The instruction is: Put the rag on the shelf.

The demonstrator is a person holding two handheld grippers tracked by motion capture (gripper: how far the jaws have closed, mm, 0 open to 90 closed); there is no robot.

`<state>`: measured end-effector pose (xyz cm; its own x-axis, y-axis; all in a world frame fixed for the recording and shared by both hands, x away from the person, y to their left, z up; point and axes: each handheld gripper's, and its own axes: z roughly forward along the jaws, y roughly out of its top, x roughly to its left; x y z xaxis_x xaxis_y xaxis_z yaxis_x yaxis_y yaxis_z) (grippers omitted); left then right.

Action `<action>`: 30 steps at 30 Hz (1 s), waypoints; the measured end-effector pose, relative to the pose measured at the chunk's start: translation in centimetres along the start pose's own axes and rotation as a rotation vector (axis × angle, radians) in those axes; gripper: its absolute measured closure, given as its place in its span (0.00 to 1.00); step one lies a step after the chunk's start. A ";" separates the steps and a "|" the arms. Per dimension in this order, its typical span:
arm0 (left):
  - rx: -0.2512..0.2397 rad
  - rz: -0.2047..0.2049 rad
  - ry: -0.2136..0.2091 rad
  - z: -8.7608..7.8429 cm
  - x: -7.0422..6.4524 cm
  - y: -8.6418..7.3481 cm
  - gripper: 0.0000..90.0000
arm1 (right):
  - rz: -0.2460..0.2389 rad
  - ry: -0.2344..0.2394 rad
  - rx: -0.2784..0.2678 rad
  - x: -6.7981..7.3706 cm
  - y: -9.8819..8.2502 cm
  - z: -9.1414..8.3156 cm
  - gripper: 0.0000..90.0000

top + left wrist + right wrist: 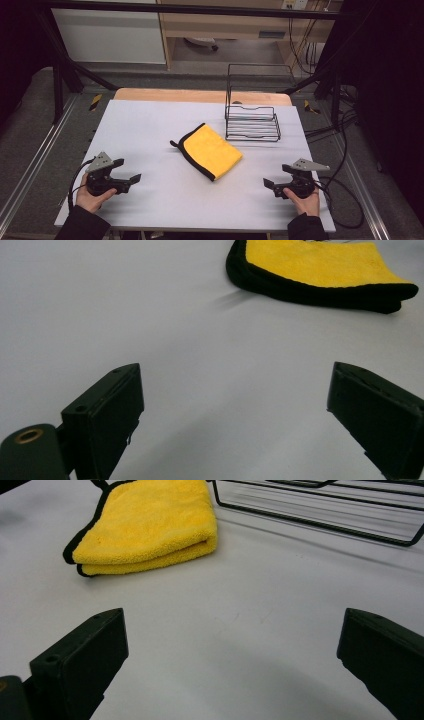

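Observation:
A folded yellow cloth with a black border [210, 150] lies flat near the middle of the white table [150, 125]. It appears far ahead in the left gripper view [320, 267] and at the upper left of the right gripper view [147, 525]. My left gripper [127, 171] rests low at the front left, held by a hand, its jaws wide apart with nothing between them [235, 415]. At the front right my right gripper [276, 176] is likewise open and empty [232, 660]. Both point toward the cloth from a distance.
A black wire rack [251, 120] stands at the back right of the table, just behind the cloth [320, 510]. Cables trail from each gripper off the table's sides. A metal frame and dark floor surround the table.

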<state>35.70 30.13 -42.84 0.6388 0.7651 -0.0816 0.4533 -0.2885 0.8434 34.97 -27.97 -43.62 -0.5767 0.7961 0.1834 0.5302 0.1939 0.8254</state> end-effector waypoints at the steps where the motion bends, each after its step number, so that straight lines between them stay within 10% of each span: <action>1: 0.002 0.001 0.001 0.0 0.0 0.0 0.09 | 0.000 -0.002 0.003 0.0 0.0 0.0 0.01; 15: 0.005 0.001 0.006 0.0 0.0 -0.2 0.09 | -0.006 -0.003 0.033 1.2 0.4 0.8 0.02; 30: -0.003 -0.010 0.019 -0.1 0.0 -0.1 0.08 | -0.080 -0.027 0.063 6.1 3.5 4.2 0.10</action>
<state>35.59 30.19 -42.88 0.6220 0.7789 -0.0800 0.4581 -0.2791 0.8439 35.95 -20.05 -41.83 -0.6027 0.7913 0.1030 0.5211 0.2925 0.8018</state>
